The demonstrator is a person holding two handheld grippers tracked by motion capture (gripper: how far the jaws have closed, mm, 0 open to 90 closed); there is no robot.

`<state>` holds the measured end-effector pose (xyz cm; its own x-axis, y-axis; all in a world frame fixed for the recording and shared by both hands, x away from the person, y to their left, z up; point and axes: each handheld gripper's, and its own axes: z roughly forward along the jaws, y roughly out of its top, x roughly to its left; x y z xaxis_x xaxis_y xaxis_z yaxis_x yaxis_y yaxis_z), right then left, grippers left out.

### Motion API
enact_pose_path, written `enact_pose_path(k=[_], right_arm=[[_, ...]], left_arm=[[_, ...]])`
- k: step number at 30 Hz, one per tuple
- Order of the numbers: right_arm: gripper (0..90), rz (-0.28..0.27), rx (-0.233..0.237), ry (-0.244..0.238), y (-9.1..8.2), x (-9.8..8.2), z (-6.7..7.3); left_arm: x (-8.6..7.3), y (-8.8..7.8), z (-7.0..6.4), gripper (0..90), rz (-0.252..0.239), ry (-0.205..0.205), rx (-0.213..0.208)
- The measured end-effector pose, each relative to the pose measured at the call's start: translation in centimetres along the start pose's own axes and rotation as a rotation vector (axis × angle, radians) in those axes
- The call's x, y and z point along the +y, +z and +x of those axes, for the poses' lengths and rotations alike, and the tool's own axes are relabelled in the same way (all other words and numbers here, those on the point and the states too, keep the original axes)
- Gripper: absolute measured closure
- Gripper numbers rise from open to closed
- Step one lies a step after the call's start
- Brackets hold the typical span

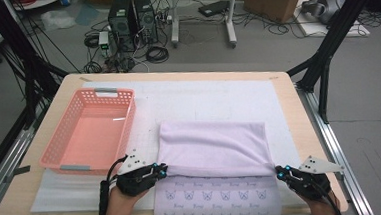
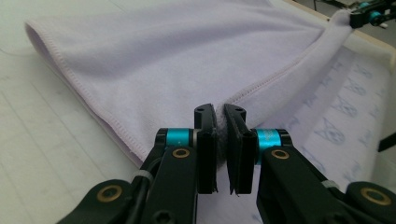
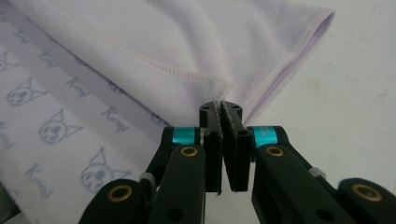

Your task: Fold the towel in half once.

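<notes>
Folding a towel with two grippers. You hold the lilac towel (image 1: 212, 148) by two corners of its folded-over upper layer, one corner to each gripper. The left gripper (image 1: 163, 168) has its jaws closed tight on the left corner; in the left gripper view a pinch of hemmed cloth sits squeezed between the pads (image 2: 206, 140), and the stitched edge runs away taut to the far gripper. The right gripper (image 1: 278, 171) is likewise clamped on the right corner, where a small tuft of fabric bunches just above the closed jaws in the right gripper view.

The towel lies on the white mat (image 1: 198, 99) in the near half of the table (image 1: 288, 106), to the right of the pink basket (image 1: 87, 131) and apart from it. The plain side of the raised layer faces up; the lower layer, printed with cat faces (image 1: 224, 194), shows along the near edge.

Gripping both corners at once keeps the leading hem straight and under light tension, so the layer travels as a flat sheet rather than sagging in the middle. The hem lies short of the near edge, so the fold appears unfinished. The basket stands empty, probably to receive the towel.
</notes>
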<state>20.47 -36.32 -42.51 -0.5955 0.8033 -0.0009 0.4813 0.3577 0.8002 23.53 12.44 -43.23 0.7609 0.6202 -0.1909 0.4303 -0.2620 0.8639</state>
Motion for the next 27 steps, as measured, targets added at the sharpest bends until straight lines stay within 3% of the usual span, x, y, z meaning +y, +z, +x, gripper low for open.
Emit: enact_pose_path(k=[4, 6, 8, 13, 16, 19, 24, 27], right_arm=[[86.3, 0.025, 0.005, 0.026, -0.6, -0.5, 0.3], [80.4, 0.034, 0.008, 0.041, -0.9, -0.8, 0.4], [73.3, 0.010, -0.002, 0.074, -1.4, -0.9, 0.1], [72.3, -0.098, -0.075, 0.169, -2.5, -0.2, -1.5], [72.7, -0.084, -0.101, 0.196, -1.0, 0.7, -2.1], [71.3, -0.042, -0.108, 0.175, 1.2, 1.7, -2.0], [69.9, 0.010, -0.109, 0.167, 4.7, 3.0, -2.3], [68.5, 0.071, -0.120, 0.165, 6.6, 3.1, -2.3]], left_arm=[[-0.5, -0.2, -0.6, 81.5, 0.025, 0.017, -0.028], [-0.3, -0.4, -0.5, 75.0, 0.009, -0.001, -0.031], [0.0, -0.6, -0.2, 61.7, -0.020, -0.015, -0.014], [1.4, -0.5, 1.2, 50.4, -0.092, -0.054, 0.042], [2.1, 0.5, 2.0, 50.4, -0.107, -0.056, 0.081], [2.9, 1.5, 2.8, 51.3, -0.114, -0.057, 0.101], [3.4, 2.7, 4.8, 50.3, -0.128, -0.109, 0.112], [3.3, 2.9, 5.5, 49.1, -0.123, -0.138, 0.114]])
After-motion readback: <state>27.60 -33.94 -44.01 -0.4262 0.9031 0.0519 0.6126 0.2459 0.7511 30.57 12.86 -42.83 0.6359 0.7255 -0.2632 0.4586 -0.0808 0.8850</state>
